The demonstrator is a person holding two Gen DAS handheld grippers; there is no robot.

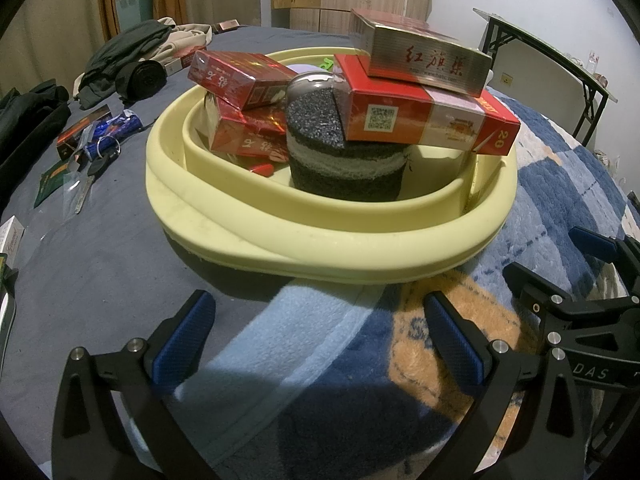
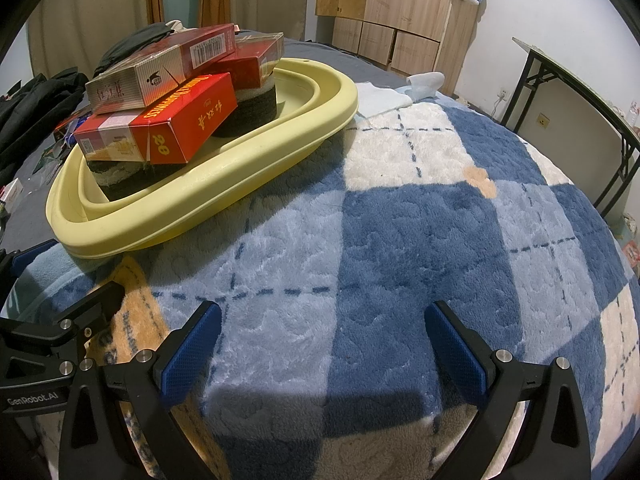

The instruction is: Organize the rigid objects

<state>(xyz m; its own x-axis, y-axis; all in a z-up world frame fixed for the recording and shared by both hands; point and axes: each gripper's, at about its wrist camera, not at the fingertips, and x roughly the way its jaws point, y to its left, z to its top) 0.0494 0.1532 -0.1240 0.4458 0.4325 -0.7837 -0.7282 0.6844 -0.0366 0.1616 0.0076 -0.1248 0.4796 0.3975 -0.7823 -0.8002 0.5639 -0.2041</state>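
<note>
Both grippers, the left gripper (image 1: 320, 336) and the right gripper (image 2: 322, 342), hang with fingers spread wide and nothing between them, low over the blue checked blanket (image 2: 420, 220). Ahead sits the pale yellow basin (image 1: 248, 232) (partly on the blanket), holding a dark round sponge (image 1: 348, 164) that carries a red carton (image 1: 424, 116), with a silver-red carton (image 1: 424, 56) stacked on top and smaller red packs (image 1: 240, 76) piled beside.

A bedroom with white walls (image 2: 540, 8). Light wooden wardrobes (image 2: 384, 4) stand against the far wall, beige curtains (image 1: 60, 12) hang to the left, and a black-legged folding table (image 2: 576, 92) sits at the right. A blue and cream checked blanket (image 2: 420, 220) covers the bed.
</note>
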